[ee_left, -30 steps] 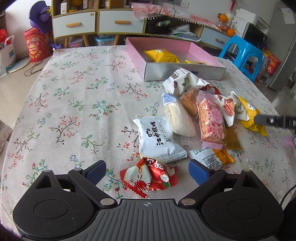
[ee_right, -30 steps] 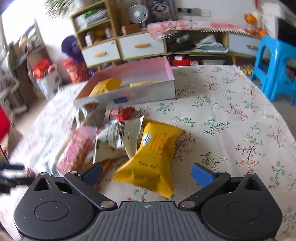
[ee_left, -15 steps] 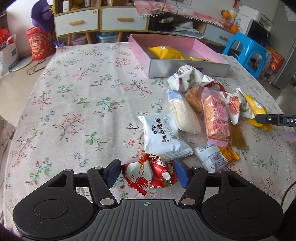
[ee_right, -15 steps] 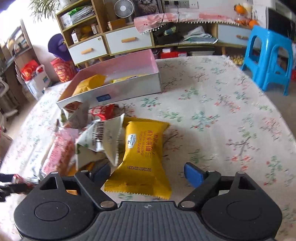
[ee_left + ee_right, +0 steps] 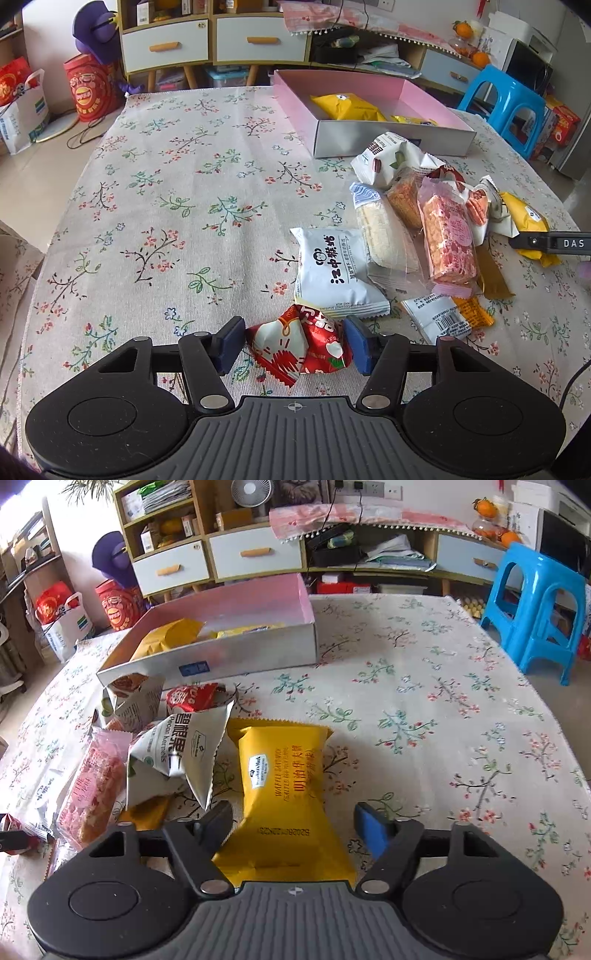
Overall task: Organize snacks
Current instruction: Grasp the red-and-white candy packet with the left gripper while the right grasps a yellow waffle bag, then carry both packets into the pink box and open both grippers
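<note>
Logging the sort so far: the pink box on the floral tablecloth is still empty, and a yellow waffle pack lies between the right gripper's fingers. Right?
Not quite: the pink box already holds yellow snack packs, as the right wrist view shows. The yellow waffle pack does lie between the closing right gripper.

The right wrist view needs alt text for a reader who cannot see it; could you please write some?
The right tongs are closing around a yellow waffle packet lying on a floral tablecloth; the right pad is not yet touching it. More snack packets are heaped to its left, before a pink box holding yellow packets.
</note>
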Action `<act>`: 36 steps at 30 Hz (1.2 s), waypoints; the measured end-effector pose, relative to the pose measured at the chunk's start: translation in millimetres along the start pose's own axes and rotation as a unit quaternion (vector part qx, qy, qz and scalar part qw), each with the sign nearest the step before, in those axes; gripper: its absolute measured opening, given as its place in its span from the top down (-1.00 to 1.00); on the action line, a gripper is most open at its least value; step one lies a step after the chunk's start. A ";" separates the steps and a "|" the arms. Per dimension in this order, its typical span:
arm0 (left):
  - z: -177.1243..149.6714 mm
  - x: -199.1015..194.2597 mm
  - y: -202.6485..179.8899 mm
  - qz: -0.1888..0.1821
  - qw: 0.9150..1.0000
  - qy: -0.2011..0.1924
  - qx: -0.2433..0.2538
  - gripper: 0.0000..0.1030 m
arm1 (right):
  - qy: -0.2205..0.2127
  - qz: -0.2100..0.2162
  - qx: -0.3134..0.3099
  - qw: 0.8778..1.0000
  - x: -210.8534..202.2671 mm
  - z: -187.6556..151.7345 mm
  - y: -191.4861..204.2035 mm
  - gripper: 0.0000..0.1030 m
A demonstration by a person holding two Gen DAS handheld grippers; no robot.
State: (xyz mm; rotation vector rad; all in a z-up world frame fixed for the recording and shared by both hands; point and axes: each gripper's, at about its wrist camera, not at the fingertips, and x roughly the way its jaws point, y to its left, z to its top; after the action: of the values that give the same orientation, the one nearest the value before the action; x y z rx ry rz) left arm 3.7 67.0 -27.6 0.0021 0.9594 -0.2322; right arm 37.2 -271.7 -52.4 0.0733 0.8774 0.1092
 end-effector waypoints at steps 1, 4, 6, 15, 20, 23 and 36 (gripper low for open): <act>0.1 0.0 0.0 0.000 1.000 0.000 0.000 -0.09 | -0.002 0.000 -0.005 1.000 0.0 0.1 1.3 0.00; 0.1 0.1 0.0 0.000 1.000 0.000 0.000 -0.06 | -0.003 0.003 -0.019 1.000 -2.3 0.4 5.5 0.17; 0.6 -0.4 0.7 0.000 1.000 -0.001 -0.001 0.06 | -0.003 0.001 -0.022 1.000 -3.8 0.5 6.4 0.24; 2.5 -2.8 2.6 0.004 1.000 -0.006 -0.009 0.13 | -0.008 0.004 -0.003 1.000 -15.4 4.0 2.1 0.39; 4.4 -5.8 4.4 0.007 1.000 -0.014 -0.013 0.14 | -0.023 0.008 0.002 1.000 -24.2 7.6 1.2 0.40; 6.5 -7.4 7.1 0.007 1.000 -0.018 -0.018 0.14 | -0.030 0.010 0.007 0.999 -28.8 10.4 -0.2 0.40; 19.5 -24.8 8.5 -0.007 0.998 -0.054 -0.031 0.15 | -0.050 0.021 0.037 0.998 -42.3 24.1 -3.8 0.40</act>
State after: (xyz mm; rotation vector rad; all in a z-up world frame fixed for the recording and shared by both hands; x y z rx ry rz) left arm 7.5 78.1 2.9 -0.0735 0.8583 -0.2126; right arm 29.2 -281.2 -5.2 0.1649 0.7802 0.1114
